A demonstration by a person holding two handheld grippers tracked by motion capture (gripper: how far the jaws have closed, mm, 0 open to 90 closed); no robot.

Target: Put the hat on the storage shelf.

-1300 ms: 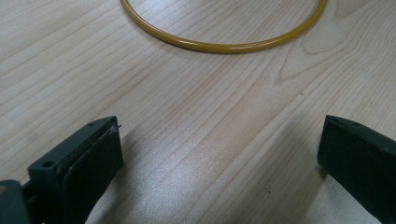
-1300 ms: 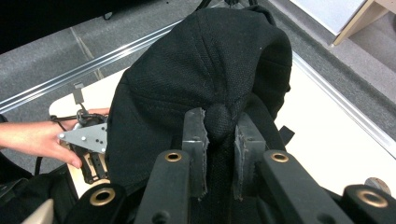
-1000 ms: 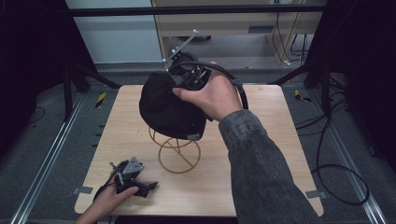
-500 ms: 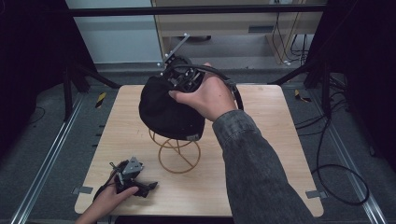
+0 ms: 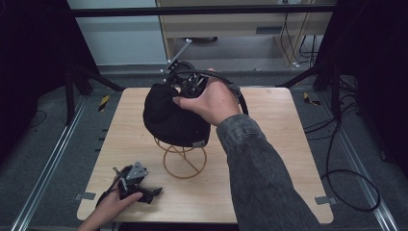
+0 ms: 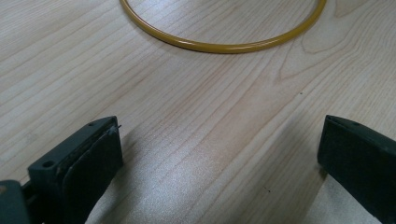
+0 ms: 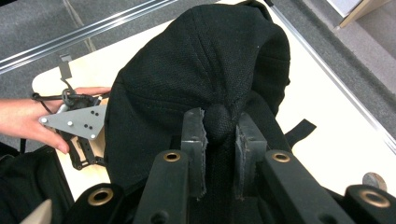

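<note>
Two black fingers (image 7: 192, 144) of the right gripper (image 7: 218, 140) are pinching the top button and a fold of fabric of a black cap (image 7: 201, 70), closed narrowly around it. In the high view the right hand (image 5: 211, 98) is holding that gripper (image 5: 190, 86) at the cap's (image 5: 173, 118) far upper side, while the cap is sitting over a yellow wire stand (image 5: 185, 161) near the middle of the wooden table (image 5: 284, 159). Near the table's front left corner, the left gripper (image 5: 139, 185) is lying low over the wood in the left hand (image 5: 113, 204), its fingers (image 6: 88, 158) standing wide apart with nothing between them, the stand's ring base (image 6: 224, 45) just ahead.
</note>
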